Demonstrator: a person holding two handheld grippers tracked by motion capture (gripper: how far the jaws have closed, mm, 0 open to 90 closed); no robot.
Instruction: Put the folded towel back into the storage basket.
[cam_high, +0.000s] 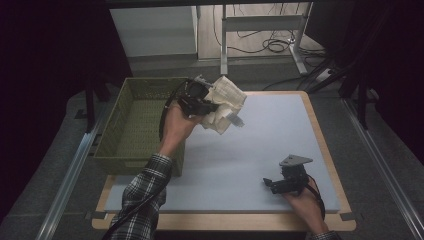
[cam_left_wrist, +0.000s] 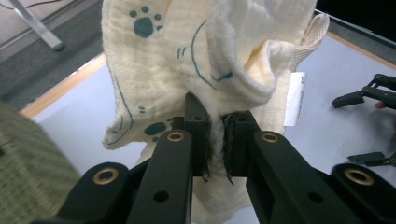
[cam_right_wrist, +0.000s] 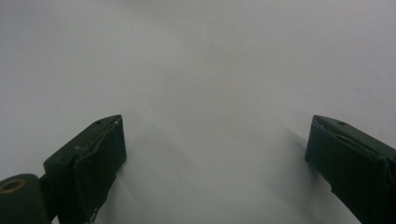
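1. Two tongs are held over a pale mat (cam_high: 240, 165) on a wood-edged table (cam_high: 330, 150).
2. Nearest the person, the right tongs (cam_high: 270, 184) are kept low over the mat's near right part, with the jaws spread wide and nothing between them; in the right gripper view, bare mat is seen between the two pads.
3. Farther off, the left tongs (cam_left_wrist: 215, 140) are raised, with the jaws closed narrowly on a cream cloth (cam_left_wrist: 196, 60) printed with teal paws.
4. From the pinched fold, the cloth is bunched above the jaws and hangs below them; a white tag (cam_left_wrist: 295, 98) is seen at its edge.
5. Just left of the left tongs, a green basket (cam_high: 135, 125) sits at the table's far left.
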